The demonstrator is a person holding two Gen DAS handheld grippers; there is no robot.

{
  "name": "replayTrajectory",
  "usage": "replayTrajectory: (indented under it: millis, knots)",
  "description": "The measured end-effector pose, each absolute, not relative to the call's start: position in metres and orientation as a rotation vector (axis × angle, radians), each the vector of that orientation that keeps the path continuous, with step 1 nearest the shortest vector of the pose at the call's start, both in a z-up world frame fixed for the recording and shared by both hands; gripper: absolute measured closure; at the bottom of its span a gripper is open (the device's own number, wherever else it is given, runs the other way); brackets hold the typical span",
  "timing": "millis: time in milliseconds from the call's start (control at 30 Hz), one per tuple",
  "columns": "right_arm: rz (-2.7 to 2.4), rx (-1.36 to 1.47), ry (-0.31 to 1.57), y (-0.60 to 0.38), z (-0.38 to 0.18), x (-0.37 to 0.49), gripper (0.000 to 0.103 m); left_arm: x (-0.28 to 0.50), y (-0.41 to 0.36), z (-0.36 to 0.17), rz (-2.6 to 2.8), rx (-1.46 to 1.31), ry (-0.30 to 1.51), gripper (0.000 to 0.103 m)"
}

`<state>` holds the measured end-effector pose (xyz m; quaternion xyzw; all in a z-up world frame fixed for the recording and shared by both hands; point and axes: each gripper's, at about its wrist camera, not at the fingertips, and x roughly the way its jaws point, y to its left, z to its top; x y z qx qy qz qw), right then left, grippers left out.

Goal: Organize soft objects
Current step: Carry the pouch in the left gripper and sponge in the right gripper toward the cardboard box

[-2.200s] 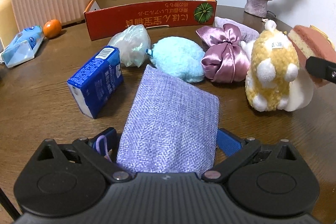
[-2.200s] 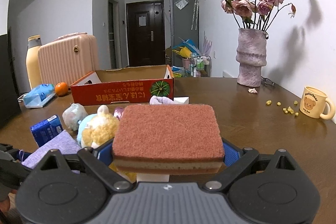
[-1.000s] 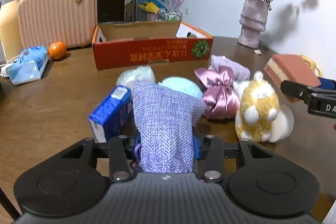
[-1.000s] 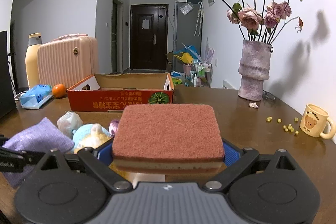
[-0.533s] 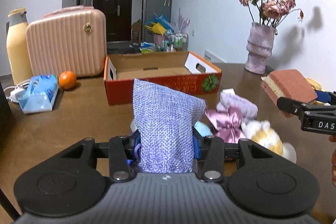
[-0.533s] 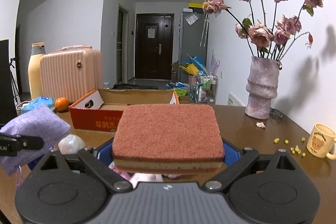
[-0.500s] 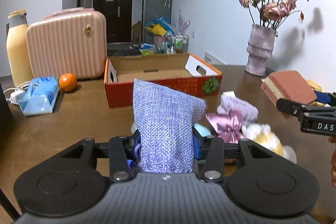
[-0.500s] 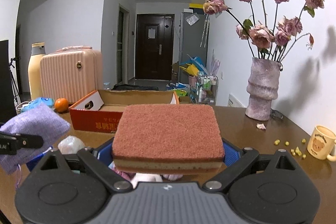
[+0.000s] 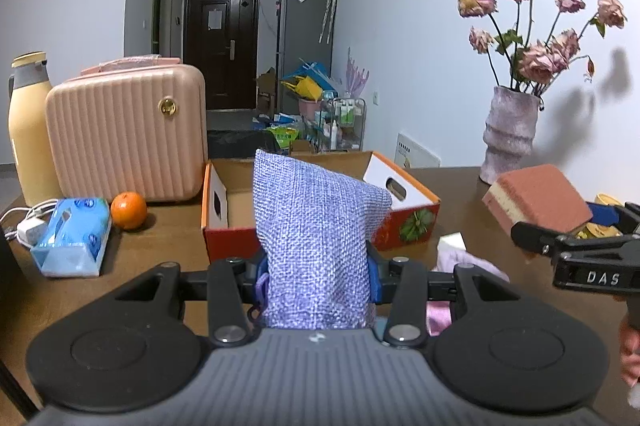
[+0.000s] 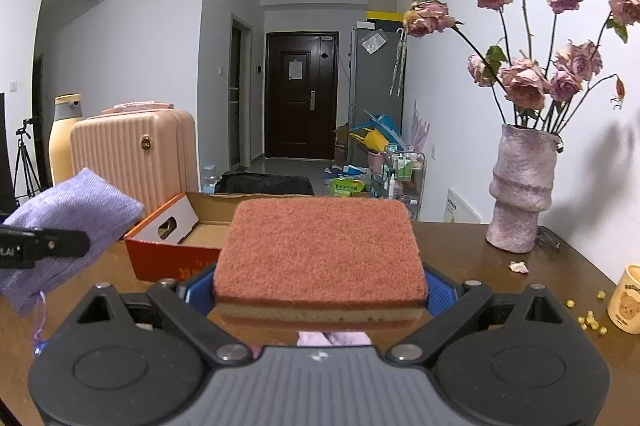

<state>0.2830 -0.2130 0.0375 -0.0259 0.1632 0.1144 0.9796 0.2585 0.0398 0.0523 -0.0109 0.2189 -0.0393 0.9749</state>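
Brown wooden tabletop [image 9: 168, 246] fills the lower part of both views, with a white-walled hallway and a dark door behind it.

Up close, the left gripper [image 9: 318, 280] is clamped on a lavender woven pouch [image 9: 316, 246], its blue pads pressing the pouch's lower part from both sides. The pouch is coarse-weave cloth, plump and standing upright out of the jaws, with a thin purple cord hanging at its lower left. It is held clear above the table, in front of the near wall of the open orange cardboard box [image 9: 224, 238]. From the right wrist view the same pouch [image 10: 68, 226] shows at the left edge, off the table.

The right gripper [image 10: 320, 290] grasps a sponge [image 10: 320, 254] flat between its blue pads. The sponge is a rectangular slab with a rough reddish-brown scouring top over a yellow foam layer. It is also held off the table, level, with the box [image 10: 172, 250] beyond it to the left.

Below the left gripper, pale purple and pink fabric [image 9: 460, 262] lies on the table. Farther out stand a pink ribbed suitcase [image 9: 128, 134], a yellow bottle [image 9: 28, 134], an orange [image 9: 128, 210], a blue tissue pack [image 9: 72, 236], a vase of dried roses [image 10: 520, 186] and a bear mug [image 10: 626, 300].
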Motion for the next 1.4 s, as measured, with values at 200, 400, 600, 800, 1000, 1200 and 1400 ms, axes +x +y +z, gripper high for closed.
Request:
replayTrajectory:
  millis: [200,400,600,800,1000,1200,1400]
  knots:
    - [0.241,-0.057,0.337,-0.201,0.04,0.309,0.005,0.284,0.041,0.06,-0.079,-0.026,0.418,0.058]
    - [0.247,-0.076,0.339,-0.189,0.044,0.336,0.005,0.312,0.043,0.064,-0.09,-0.02,0.408,0.058]
    - [0.256,-0.112,0.348,-0.176,0.047,0.368,0.005,0.345,0.042,0.063,-0.081,-0.02,0.422,0.058]
    - [0.26,-0.134,0.38,-0.162,0.048,0.406,0.005,0.379,0.045,0.064,-0.05,-0.024,0.428,0.058]
    - [0.265,-0.111,0.429,-0.148,0.046,0.449,0.005,0.418,0.05,0.067,-0.014,-0.028,0.433,0.058]
    - [0.267,-0.124,0.466,-0.13,0.029,0.484,0.005,0.451,0.057,0.059,0.023,-0.045,0.438,0.058]
    - [0.261,-0.134,0.476,-0.115,0.007,0.505,0.005,0.479,0.07,0.039,0.06,-0.063,0.44,0.058]
